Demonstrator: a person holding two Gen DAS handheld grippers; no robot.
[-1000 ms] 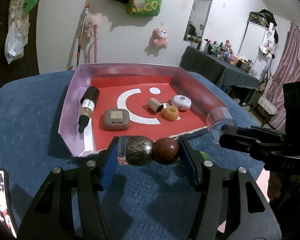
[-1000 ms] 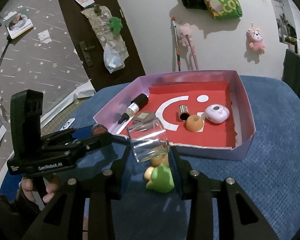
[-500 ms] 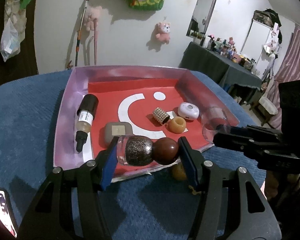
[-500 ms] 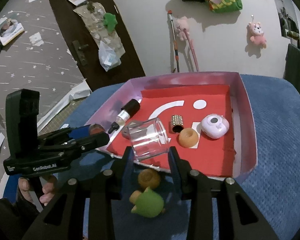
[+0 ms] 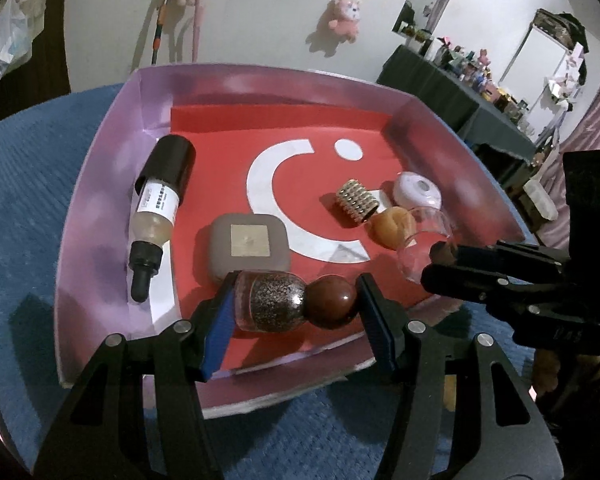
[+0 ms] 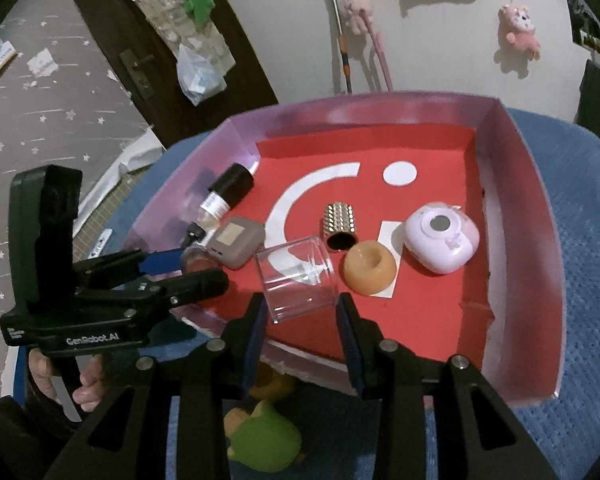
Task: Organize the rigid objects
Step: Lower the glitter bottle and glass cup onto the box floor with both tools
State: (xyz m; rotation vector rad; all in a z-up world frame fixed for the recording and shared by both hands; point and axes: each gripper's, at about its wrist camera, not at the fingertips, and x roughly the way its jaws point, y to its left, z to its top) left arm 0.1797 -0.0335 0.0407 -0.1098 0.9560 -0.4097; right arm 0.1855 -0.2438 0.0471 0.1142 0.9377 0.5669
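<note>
My left gripper (image 5: 296, 312) is shut on a glitter-filled bottle with a round brown cap (image 5: 294, 302), held sideways over the near edge of the pink tray (image 5: 100, 184). My right gripper (image 6: 302, 308) is shut on a clear plastic cylinder (image 6: 298, 276), also over the tray's red floor. Inside the tray lie a dropper bottle (image 5: 158, 212), a grey square case (image 5: 250, 248), a studded gold tube (image 6: 340, 226), an orange ring-shaped piece (image 6: 370, 266) and a lilac round case (image 6: 442, 242). In the left wrist view the right gripper (image 5: 440, 266) shows at the right, with the clear cylinder (image 5: 424, 236) in it.
The tray sits on a blue textured cover (image 6: 588, 280). A green and yellow toy (image 6: 264, 440) lies on the cover below my right gripper, outside the tray. A hand (image 6: 60, 376) holds the left gripper (image 6: 196, 270) at the left of the right wrist view. A wall with hanging plush toys (image 5: 344, 16) stands behind.
Both grippers have moved forward and down, from in front of the tray to over its near part, each still holding its object. The tray now fills more of both views.
</note>
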